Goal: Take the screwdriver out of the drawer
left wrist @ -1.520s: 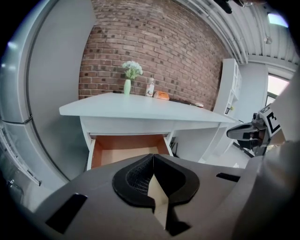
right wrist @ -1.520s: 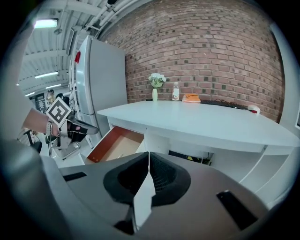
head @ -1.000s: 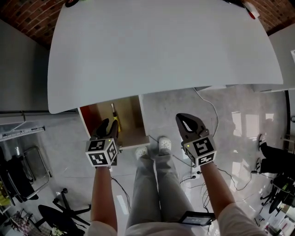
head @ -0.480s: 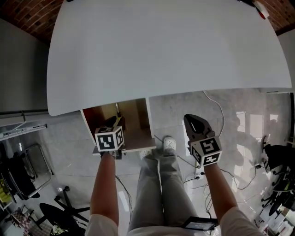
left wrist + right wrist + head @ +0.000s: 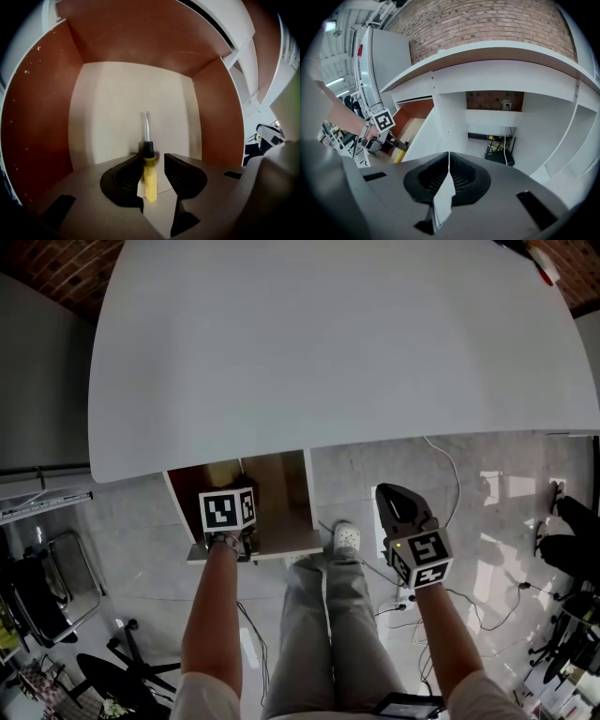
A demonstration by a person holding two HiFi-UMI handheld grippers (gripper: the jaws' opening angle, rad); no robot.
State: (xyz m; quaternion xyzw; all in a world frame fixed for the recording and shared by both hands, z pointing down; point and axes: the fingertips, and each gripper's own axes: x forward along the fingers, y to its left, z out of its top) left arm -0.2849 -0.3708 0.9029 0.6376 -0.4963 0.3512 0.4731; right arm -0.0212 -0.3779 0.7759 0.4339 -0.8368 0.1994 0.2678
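The drawer (image 5: 281, 486) stands pulled out under the white tabletop, and its brown walls (image 5: 42, 117) fill the left gripper view. On its pale bottom lies the screwdriver (image 5: 149, 176), with a yellow handle, a black collar and a metal shaft pointing away. My left gripper (image 5: 153, 158) is inside the drawer, open, with one jaw on each side of the handle, which lies close to the left one. In the head view its marker cube (image 5: 228, 512) hides the jaws. My right gripper (image 5: 394, 498) hangs shut and holding nothing to the right of the drawer, over the floor.
The white tabletop (image 5: 328, 343) overhangs the back of the drawer. The person's legs and shoes (image 5: 347, 538) stand just right of the drawer front. Cables (image 5: 441, 465) run over the tiled floor. An office chair base (image 5: 122, 679) is at the lower left.
My left gripper has gone forward and down into the drawer, so its jaws now flank the screwdriver handle. The right gripper has hardly moved and stays shut.
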